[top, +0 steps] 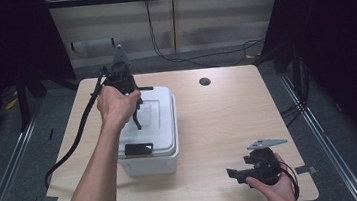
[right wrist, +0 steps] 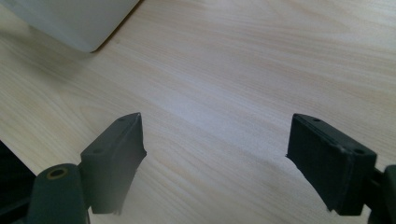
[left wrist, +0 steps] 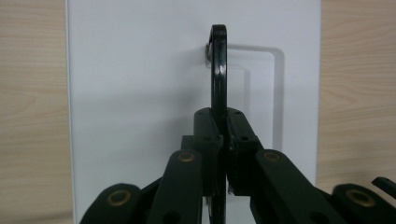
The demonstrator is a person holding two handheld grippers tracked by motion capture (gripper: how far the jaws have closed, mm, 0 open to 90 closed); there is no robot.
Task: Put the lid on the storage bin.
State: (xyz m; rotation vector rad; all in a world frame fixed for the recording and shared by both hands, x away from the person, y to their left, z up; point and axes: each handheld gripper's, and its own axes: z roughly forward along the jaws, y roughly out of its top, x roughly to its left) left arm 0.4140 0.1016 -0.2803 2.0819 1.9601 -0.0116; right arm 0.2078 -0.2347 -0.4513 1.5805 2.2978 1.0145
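From above, the left gripper (top: 134,102) is held over the white lidded box (top: 164,147) at the table's (top: 229,125) left-centre. Up close, the box's black handle (left wrist: 218,70) is clamped between its jaws. Right of the box, the right gripper (right wrist: 215,163) is spread wide, empty, above bare wood.

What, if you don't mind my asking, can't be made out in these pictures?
- Inside of the white box: hidden by its closed lid in the high view.
- Lower end of the black handle: covered by the left gripper in the left gripper view.
- Most of the box: cut off by the top edge in the right gripper view.
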